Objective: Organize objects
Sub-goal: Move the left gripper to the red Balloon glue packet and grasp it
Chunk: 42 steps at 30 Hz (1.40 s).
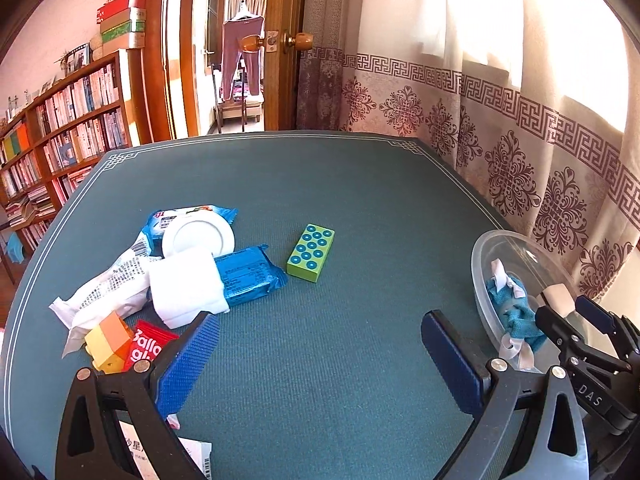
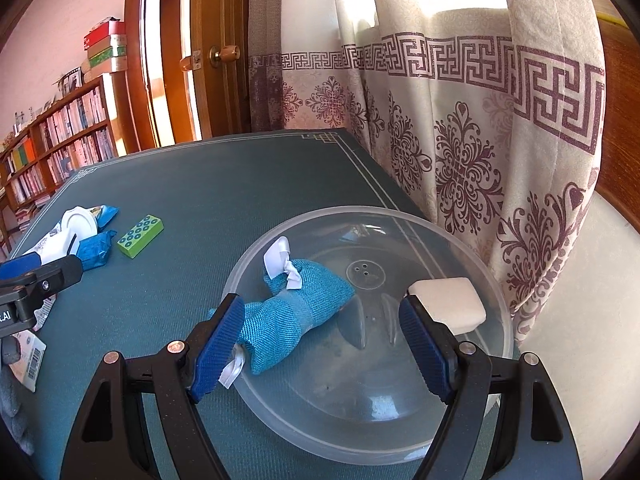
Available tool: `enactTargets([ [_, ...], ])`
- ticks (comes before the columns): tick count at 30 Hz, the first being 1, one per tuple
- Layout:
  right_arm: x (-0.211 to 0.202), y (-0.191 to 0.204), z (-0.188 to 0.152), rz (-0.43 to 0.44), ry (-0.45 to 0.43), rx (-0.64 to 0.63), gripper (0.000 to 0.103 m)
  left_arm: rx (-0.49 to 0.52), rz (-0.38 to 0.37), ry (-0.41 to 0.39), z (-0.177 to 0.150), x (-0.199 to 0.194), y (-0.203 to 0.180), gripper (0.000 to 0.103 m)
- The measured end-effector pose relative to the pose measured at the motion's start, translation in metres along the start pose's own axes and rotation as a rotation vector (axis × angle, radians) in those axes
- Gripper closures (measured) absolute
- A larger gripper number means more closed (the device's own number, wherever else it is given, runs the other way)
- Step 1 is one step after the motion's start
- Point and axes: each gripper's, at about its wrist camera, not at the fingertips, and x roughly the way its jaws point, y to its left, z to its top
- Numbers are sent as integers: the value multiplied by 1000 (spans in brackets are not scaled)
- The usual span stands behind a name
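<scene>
Meanwhile both gripper [image 1: 320, 360] [image 2: 322, 344] jaws gape empty; green block [image 1: 311, 252] has bare table [image 1: 360, 184] around.

The left wrist camera is looking forward and down along its 2 fingers across the table [image 1: 320, 184], facing the door [image 1: 284, 40] and shelves [image 1: 68, 120], with the block [image 1: 311, 252] ahead. The right wrist camera is sitting close over the bowl [image 2: 472, 240], facing the curtain [image 2: 480, 120]. Both are sharing the table, block [image 2: 141, 236], bowl [image 1: 500, 248], pouch [image 1: 516, 316] [image 2: 296, 312] and doorway; each is catching the other gripper at its edge.
</scene>
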Motion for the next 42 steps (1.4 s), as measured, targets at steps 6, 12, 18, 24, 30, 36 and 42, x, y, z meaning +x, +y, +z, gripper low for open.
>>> enactTargets([
  [6, -3, 9, 2, 12, -9, -15, 22, -39, 44, 3, -1, -3, 26, 0],
  [12, -6, 19, 3, 31, -15, -27, 22, -95, 91, 16, -3, -3, 57, 0],
  [18, -11, 30, 3, 47, -22, -45, 22, -167, 118, 29, -7, -3, 88, 0],
  [24, -11, 46, -1, 85, -9, -69, 22, -200, 137, 27, -15, -7, 107, 0],
  [30, -10, 71, -11, 117, 8, -119, 22, -148, 119, 36, -21, -5, 101, 0],
  [36, -16, 75, -11, 100, -23, -140, 21, -92, 90, 27, -22, -5, 89, 0],
  [42, -16, 73, -12, 104, -23, -133, 21, -81, 28, 77, -31, 1, 87, 9],
])
